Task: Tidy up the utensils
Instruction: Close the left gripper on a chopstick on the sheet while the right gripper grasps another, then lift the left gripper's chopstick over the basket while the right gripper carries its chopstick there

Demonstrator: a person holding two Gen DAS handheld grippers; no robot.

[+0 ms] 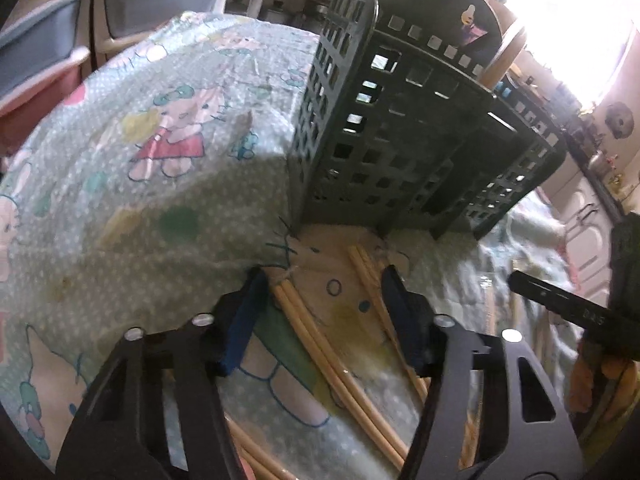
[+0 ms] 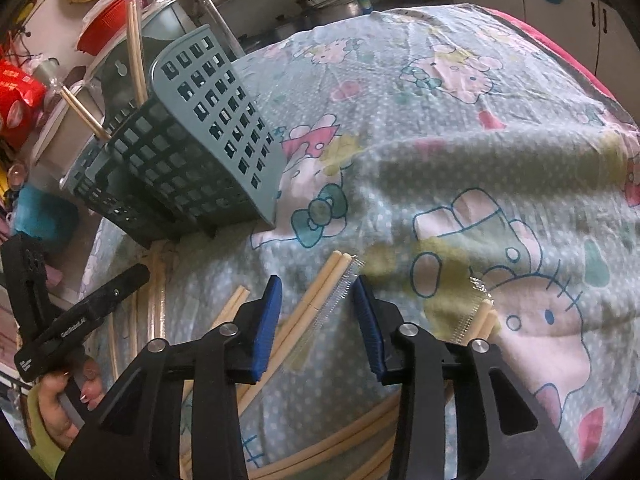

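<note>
A dark perforated utensil holder (image 1: 404, 136) stands on the cartoon-print cloth (image 1: 168, 152); it also shows in the right wrist view (image 2: 188, 152) with two chopsticks (image 2: 134, 44) standing in it. My left gripper (image 1: 324, 312) is open and empty, low over the cloth, with a wrapped pair of chopsticks (image 1: 320, 344) lying between its fingers and another pair (image 1: 372, 280) by the right finger. My right gripper (image 2: 318, 320) is open and empty, with a wrapped pair of chopsticks (image 2: 320, 292) lying between its fingers. More pairs (image 2: 232, 308) lie around it.
Plastic drawers (image 1: 52, 40) stand behind the table on the left. Pots (image 2: 340, 0), a red bowl (image 2: 104, 28) and shelf clutter lie beyond the table edge. The other gripper (image 1: 572, 312) shows at the right of the left wrist view.
</note>
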